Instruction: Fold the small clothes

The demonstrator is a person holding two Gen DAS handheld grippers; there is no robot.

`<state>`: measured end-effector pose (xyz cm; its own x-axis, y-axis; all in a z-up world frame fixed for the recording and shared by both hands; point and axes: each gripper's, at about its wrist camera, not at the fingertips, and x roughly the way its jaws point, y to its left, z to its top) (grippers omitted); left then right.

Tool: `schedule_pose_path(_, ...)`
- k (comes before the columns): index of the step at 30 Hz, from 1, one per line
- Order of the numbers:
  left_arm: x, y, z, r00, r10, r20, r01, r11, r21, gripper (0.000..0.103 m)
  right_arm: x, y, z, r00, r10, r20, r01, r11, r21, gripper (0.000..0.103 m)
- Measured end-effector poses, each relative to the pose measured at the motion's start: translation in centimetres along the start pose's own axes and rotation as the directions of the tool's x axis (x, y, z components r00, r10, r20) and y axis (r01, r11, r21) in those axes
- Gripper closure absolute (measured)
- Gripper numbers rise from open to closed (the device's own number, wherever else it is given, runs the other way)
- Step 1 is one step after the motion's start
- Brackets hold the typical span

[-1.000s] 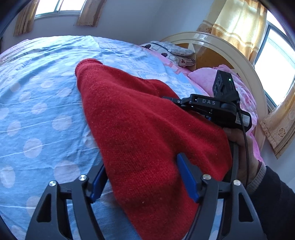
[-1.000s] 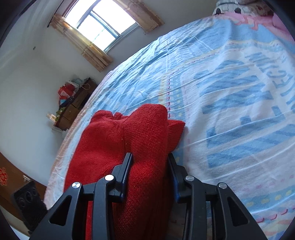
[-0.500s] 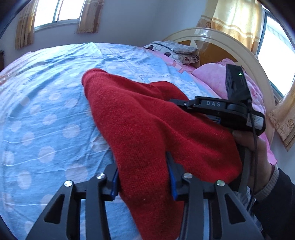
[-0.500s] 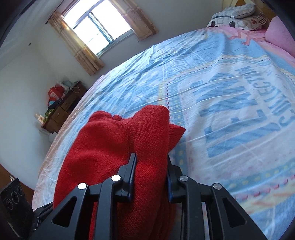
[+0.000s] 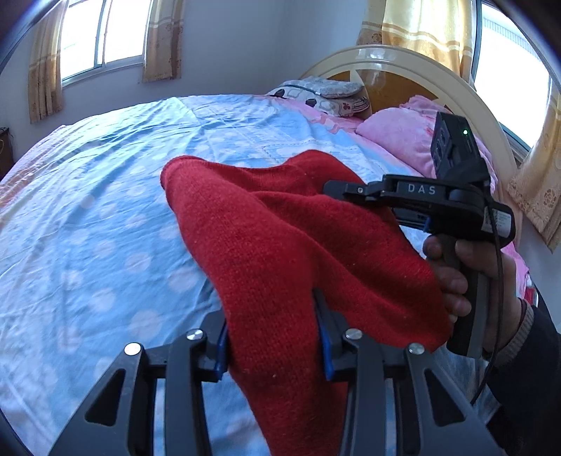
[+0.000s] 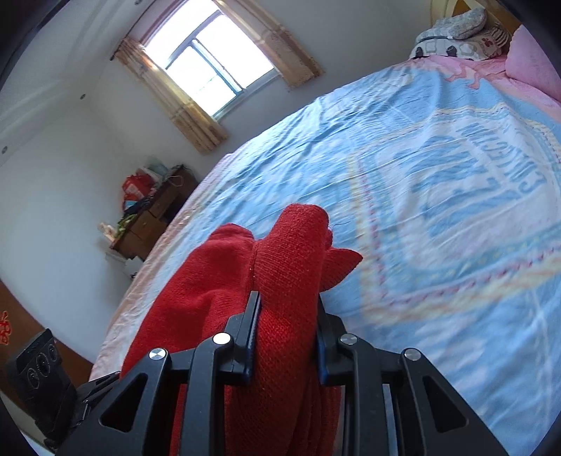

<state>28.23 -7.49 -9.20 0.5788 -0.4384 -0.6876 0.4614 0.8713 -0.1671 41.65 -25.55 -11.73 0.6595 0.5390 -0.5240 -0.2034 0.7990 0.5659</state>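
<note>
Both the left gripper (image 5: 273,336) and right gripper (image 6: 285,336) are now clenching the red knit garment (image 5: 280,245), having just closed, lifting it off the bed (image 5: 87,210) for folding.

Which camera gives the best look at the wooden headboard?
The left wrist view: the headboard arcs cream-rimmed behind the pink pillow. The right wrist view catches only a sliver at the top edge, above the patterned pillow.
</note>
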Motion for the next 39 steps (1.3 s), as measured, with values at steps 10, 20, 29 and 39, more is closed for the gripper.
schedule_pose_path(10, -5.2, 1.2, -2.9, 0.998, 0.051, 0.031, -0.050, 0.999, -0.013, 0.063, 0.4, 5.8, -3.7, 0.995, 0.097, -0.019, -0.098, 0.995, -0.032, 0.077)
schedule_pose_path(20, -10.2, 3.6, -5.9, 0.991, 0.112, 0.072, -0.107, 0.992, -0.071, 0.063, 1.4, 12.0, -6.7, 0.985, 0.165, -0.054, -0.169, 0.983, -0.079, 0.077)
schedule_pose_path(29, -13.5, 5.6, -8.6, 0.980, 0.171, 0.097, -0.161, 0.982, -0.103, 0.063, 2.5, 17.0, -9.2, 0.974, 0.203, -0.099, -0.216, 0.967, -0.136, 0.077)
schedule_pose_path(39, -16.1, 7.8, -11.3, 0.967, 0.226, 0.121, -0.208, 0.967, -0.144, 0.063, 4.2, 21.9, -11.2, 0.962, 0.229, -0.150, -0.254, 0.952, -0.172, 0.077)
